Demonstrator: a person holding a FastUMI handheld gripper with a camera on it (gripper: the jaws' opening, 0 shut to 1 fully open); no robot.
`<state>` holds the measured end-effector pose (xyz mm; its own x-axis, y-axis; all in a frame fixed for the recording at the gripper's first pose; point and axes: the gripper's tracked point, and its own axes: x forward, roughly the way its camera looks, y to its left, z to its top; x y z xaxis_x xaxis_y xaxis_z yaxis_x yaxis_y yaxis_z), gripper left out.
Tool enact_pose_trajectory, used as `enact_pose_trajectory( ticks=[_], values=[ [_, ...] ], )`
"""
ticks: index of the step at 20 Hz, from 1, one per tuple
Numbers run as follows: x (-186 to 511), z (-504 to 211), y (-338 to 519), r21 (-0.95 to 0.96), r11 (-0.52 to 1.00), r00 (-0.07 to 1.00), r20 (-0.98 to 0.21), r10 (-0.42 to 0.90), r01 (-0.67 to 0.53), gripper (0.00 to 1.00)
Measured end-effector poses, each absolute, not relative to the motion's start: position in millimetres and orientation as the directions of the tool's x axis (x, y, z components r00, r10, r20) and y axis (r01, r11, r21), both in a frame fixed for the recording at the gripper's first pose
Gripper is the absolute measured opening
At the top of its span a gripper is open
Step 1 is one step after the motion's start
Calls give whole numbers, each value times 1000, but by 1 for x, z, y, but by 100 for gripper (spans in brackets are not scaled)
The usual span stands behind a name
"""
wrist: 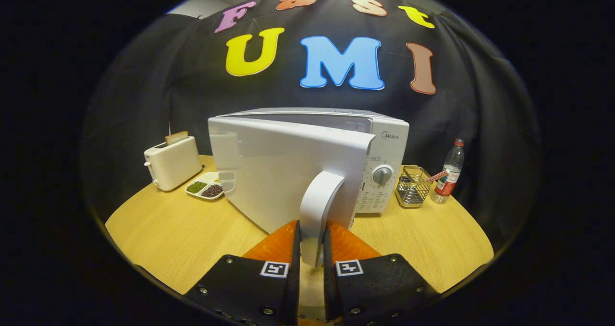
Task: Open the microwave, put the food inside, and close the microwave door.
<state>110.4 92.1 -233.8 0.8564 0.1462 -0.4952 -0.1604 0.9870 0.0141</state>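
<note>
- The gripper [311, 249], low in the centre, has both fingers clamped on the microwave door handle [318, 206].
- The door [278, 172] stands swung open, just ahead of the fingers, mid-frame.
- The food dish [207, 186] sits at centre left beside the toaster [173, 163].

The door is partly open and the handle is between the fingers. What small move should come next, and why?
Probably keep pulling the handle outward along the door's arc. The hand-held gripper appears shut on the handle, and the microwave door stands only partly swung out, hinged on the toaster's side. The opening looks too narrow for putting food inside yet.
</note>
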Motion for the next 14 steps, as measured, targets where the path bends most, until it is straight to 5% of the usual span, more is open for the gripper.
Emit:
enact_pose_trajectory(
  ticks=[14],
  values=[
    [32, -226, 196, -24, 956, 833, -497, 241, -291, 22]
  ],
)
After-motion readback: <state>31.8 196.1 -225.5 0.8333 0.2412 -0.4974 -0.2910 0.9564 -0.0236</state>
